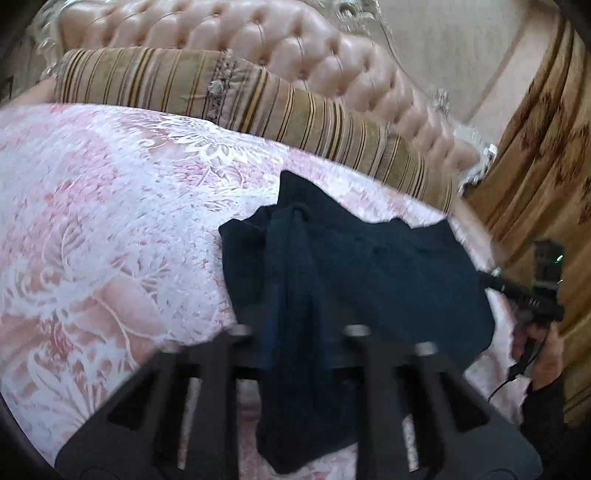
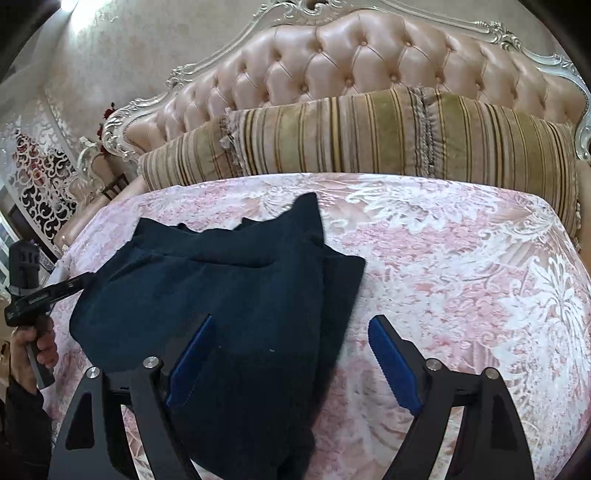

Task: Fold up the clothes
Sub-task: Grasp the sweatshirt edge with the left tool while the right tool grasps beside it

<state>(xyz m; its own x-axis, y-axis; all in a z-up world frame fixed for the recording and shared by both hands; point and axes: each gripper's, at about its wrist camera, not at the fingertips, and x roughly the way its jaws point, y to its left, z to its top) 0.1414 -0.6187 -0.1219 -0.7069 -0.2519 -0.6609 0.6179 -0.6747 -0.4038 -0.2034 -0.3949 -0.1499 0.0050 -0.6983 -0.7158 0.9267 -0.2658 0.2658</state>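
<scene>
Left wrist view: my left gripper is clenched on a bunched fold of the dark garment, the cloth pinched between the fingers and hanging down past them toward the lens. The rest of the garment lies spread on the bed's pink lace cover, toward its right edge. Striped bolster along the tufted headboard. At far right, the other gripper's black body with a hand on its handle, just beside the garment's edge; curtain behind. Picture is smeared. Right wrist view: my right gripper is released, blue pads standing apart; no earlier frame to compare. Garment lies flat under and between the fingers, the left pad over the cloth, the right one over bare cover; no pad presses on it. Left gripper's body at far left, hand on the handle, its tip reaching to the garment's left edge. Bolster and headboard run across the back.
</scene>
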